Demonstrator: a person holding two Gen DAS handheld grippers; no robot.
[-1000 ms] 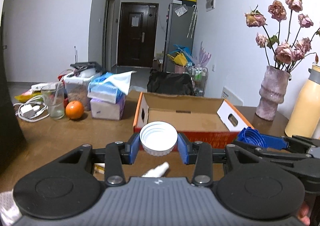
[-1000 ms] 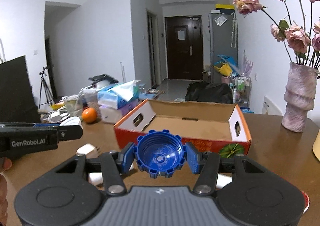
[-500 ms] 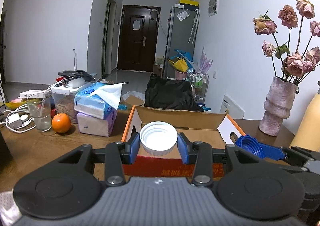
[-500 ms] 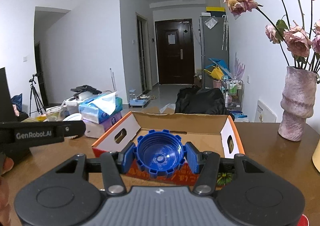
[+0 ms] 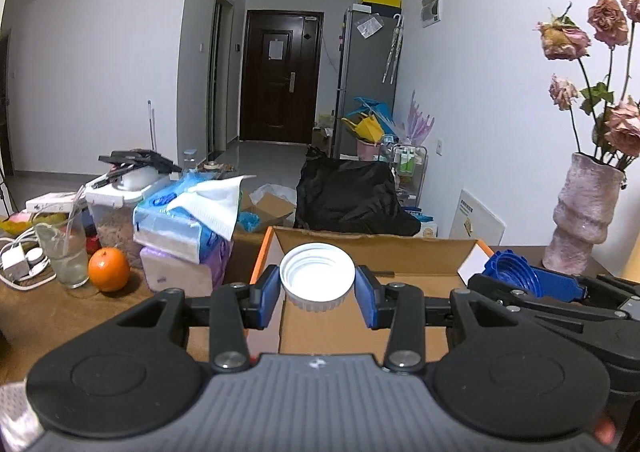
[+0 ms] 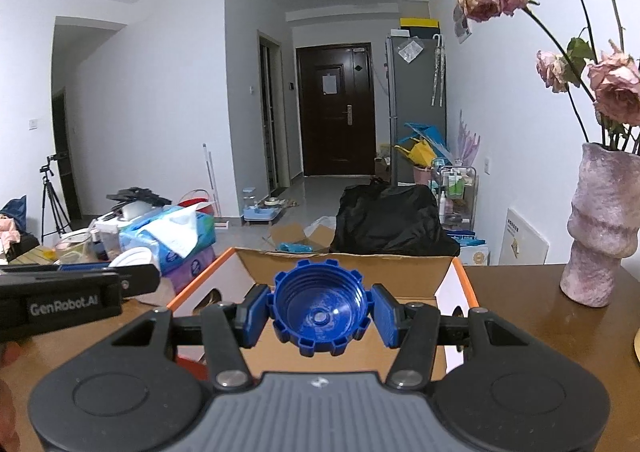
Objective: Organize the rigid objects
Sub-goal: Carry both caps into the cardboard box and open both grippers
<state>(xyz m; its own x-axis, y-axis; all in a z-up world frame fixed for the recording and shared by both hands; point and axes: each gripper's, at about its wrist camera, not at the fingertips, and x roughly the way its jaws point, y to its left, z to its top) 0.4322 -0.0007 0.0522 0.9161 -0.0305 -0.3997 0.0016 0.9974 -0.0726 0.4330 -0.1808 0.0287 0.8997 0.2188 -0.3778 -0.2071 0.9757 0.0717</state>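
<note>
My left gripper is shut on a white ribbed bottle cap, its open side facing the camera, held over the near left part of an open cardboard box with orange edges. My right gripper is shut on a blue notched cap, also hollow side up, held above the same box. In the left wrist view the blue cap shows at the right in the other gripper. In the right wrist view the white cap peeks over the left gripper's black arm.
On the brown table stand an orange, a glass, stacked tissue packs and chargers at the left. A pink vase with dried roses stands at the right. A black bag lies behind the box.
Both grippers have moved forward with their caps, from in front of the box to over its open inside. The box's front wall has dropped out of sight below the fingers.
</note>
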